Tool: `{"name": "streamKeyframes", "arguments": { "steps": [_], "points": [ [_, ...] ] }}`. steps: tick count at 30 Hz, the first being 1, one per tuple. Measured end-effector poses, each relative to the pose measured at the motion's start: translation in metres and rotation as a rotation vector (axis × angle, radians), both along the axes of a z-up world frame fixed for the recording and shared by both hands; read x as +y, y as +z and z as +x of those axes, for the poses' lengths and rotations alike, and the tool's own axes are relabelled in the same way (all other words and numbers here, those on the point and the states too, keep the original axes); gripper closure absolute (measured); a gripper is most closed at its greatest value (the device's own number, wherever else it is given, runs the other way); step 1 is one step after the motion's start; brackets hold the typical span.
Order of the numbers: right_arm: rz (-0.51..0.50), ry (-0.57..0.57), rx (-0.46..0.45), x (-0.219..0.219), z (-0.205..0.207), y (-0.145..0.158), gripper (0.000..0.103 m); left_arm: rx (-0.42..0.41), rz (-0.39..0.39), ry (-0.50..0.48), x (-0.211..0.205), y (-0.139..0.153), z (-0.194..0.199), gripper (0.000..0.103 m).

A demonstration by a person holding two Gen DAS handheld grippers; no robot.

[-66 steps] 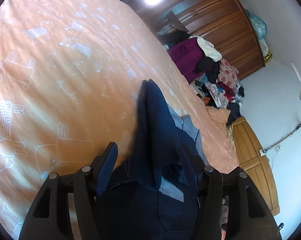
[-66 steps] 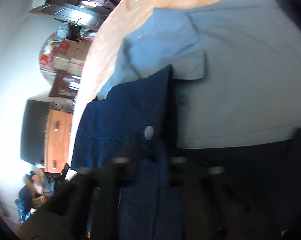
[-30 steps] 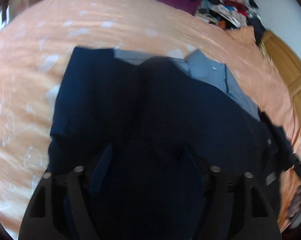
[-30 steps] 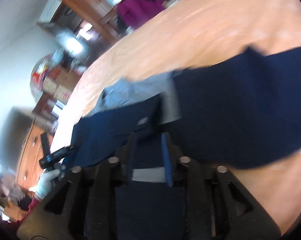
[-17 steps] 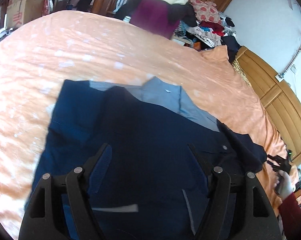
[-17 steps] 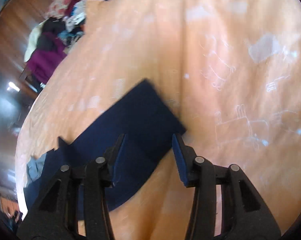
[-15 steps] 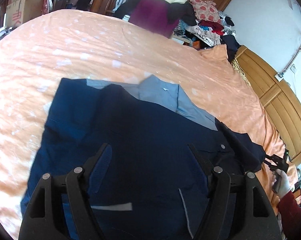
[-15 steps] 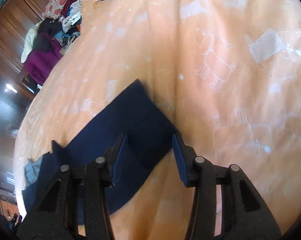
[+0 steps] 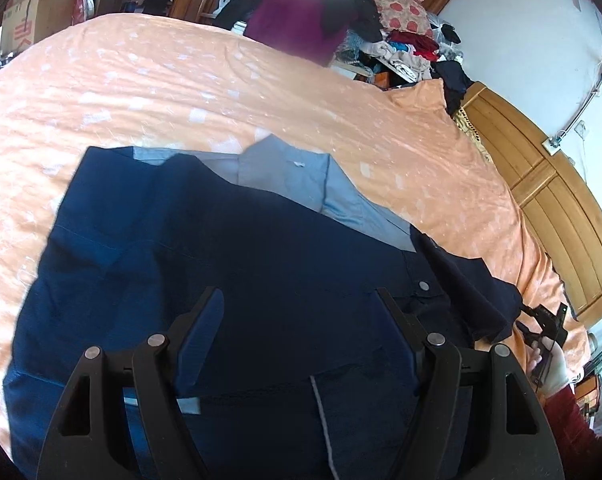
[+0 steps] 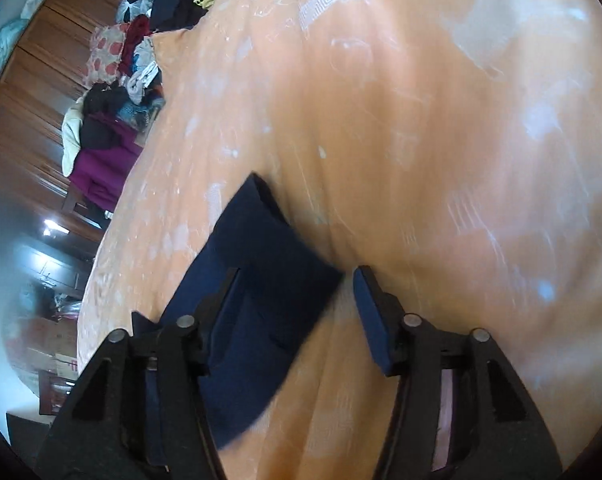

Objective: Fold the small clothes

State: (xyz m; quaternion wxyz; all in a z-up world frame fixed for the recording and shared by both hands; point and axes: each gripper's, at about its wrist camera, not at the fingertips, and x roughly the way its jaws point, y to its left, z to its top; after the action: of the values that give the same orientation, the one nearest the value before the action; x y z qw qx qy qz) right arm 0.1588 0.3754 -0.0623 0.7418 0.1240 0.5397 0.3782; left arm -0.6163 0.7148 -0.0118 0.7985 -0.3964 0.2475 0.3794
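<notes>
A dark navy shirt [image 9: 229,264] with a light blue collar [image 9: 285,168] lies spread flat on the orange bedspread [image 9: 149,80]. My left gripper [image 9: 299,320] hovers open over the shirt's lower middle, with nothing pinched. One navy sleeve [image 10: 269,256] stretches out over the bedspread [image 10: 441,140] in the right wrist view. My right gripper [image 10: 295,296] stands open over that sleeve's end, its corner lying between the fingers. The left wrist view shows that right gripper [image 9: 541,322] at the sleeve's tip, held by a gloved hand [image 9: 555,364] with a red sleeve.
A heap of mixed clothes [image 9: 381,32] with a purple garment [image 9: 297,24] is piled beyond the bed's far edge. Brown wardrobes [image 10: 25,80] stand behind. A wooden headboard [image 9: 541,200] runs along the right side. Cardboard boxes [image 9: 25,20] sit far left.
The right gripper opened and let go of the shirt, then swung out over the sleeve's end. The bunched, lifted shirt now lies spread flat under the left gripper.
</notes>
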Motion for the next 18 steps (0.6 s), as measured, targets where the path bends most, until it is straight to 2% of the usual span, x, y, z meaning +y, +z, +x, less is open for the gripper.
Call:
{"name": "streamKeyframes", "arguments": {
  "steps": [3,8,9,10,11,14,18],
  "points": [
    [0.029,-0.015,0.042,-0.001,0.006,-0.005,0.058,-0.008,-0.005,-0.008,-0.001,-0.003,0.005,0.026],
    [0.024,0.06,0.024,0.008,-0.013,-0.004,0.059,-0.018,-0.022,0.001,-0.002,-0.008,0.008,0.026],
    [0.016,0.062,0.014,0.01,-0.013,-0.004,0.072,-0.021,-0.023,0.004,-0.001,-0.008,0.009,0.026],
    [0.004,0.063,-0.008,0.012,-0.012,-0.001,0.088,-0.021,-0.02,0.006,-0.001,-0.008,0.01,0.026],
    [0.025,0.072,-0.024,0.011,-0.014,0.007,0.101,-0.023,-0.015,0.01,-0.001,-0.007,0.01,0.026],
    [0.179,0.13,-0.101,0.014,-0.041,0.063,0.102,-0.058,0.001,0.027,-0.002,0.002,0.004,0.026],
    [0.416,0.304,-0.171,0.053,-0.111,0.17,0.102,-0.102,0.046,0.053,0.0,0.024,-0.02,0.026]
  ]
}}
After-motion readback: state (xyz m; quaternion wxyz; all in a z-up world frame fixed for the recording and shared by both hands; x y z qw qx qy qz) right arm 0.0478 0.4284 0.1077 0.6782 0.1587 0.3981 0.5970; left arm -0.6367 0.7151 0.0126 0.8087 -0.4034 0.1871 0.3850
